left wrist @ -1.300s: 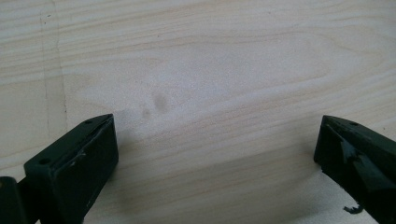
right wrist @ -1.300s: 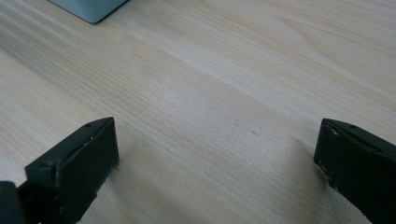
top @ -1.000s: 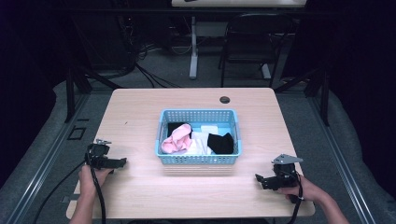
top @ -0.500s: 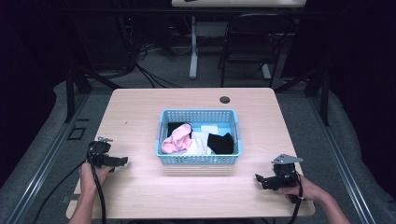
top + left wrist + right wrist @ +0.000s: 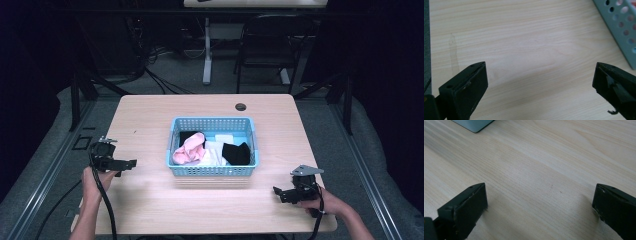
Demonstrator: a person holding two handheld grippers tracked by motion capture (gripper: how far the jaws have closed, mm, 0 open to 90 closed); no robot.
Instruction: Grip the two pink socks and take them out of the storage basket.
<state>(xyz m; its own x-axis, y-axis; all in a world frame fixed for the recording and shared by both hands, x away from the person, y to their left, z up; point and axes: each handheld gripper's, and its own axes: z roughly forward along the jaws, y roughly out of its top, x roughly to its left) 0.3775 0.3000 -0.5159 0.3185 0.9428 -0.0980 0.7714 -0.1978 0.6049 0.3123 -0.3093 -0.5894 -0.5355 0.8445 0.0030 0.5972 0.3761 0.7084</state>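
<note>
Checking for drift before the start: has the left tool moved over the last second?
Yes, slightly: the left tool has drifted toward the person, away from the table's far edge, left of the blue perforated plastic basket.

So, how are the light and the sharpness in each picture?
High view: the table is well lit, the room behind is almost black, and the image is a little soft. Left gripper view: the wood grain is sharp, while the basket at the corner is blurred. Right gripper view: soft shadows lie beside both jaws, and the basket corner is out of focus.
</note>
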